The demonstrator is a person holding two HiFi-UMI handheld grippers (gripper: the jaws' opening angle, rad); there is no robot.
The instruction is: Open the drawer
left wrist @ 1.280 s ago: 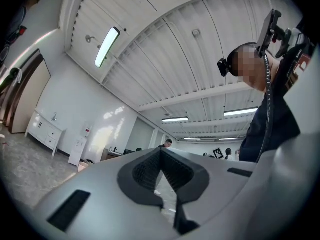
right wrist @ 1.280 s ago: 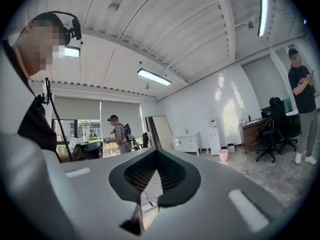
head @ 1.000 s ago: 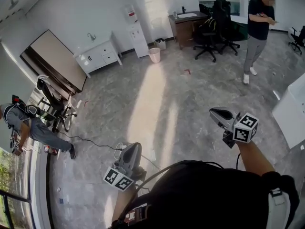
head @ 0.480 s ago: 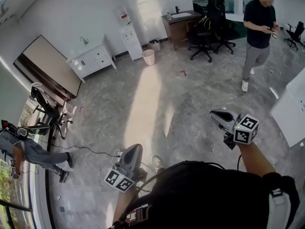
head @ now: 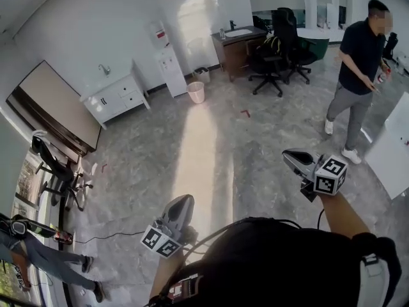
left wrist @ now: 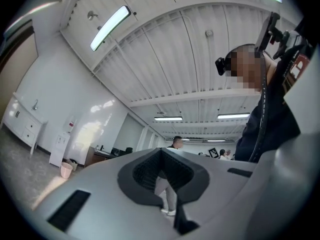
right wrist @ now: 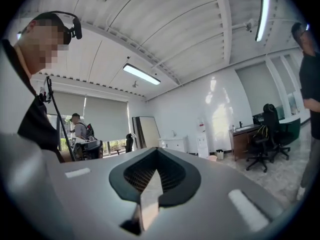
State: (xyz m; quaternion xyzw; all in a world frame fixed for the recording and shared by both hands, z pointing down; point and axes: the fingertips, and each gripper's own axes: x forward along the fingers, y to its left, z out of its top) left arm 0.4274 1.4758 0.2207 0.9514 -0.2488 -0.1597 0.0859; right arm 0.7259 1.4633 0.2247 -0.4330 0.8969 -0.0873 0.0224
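Two hand-held grippers are carried across an open office floor (head: 211, 139), with no drawer within reach. The fingers of the left gripper (head: 181, 200) are pressed together on nothing, and those of the right gripper (head: 289, 154) are likewise seen closed and empty in its own view.

The only drawer fronts that can be made out are on a white cabinet (head: 118, 98) against the far wall, well apart from both grippers. Which drawer is meant cannot be told. A wooden desk (head: 231, 43) and a white unit (head: 395, 147) at the right edge are also in sight, though no drawer can be made out on either.

The step in hand is judged to be the approach. It would be done well if the walk were ended squarely in front of the chosen drawer, with the standing person (head: 359, 75) and the cable (head: 105, 236) on the floor kept clear of. One gripper's fingers would have to be parted before the handle is reached and brought level with it, then closed firmly across it. The pull is best made straight out along the drawer's travel, not upward or sideways, so that it does not bind.
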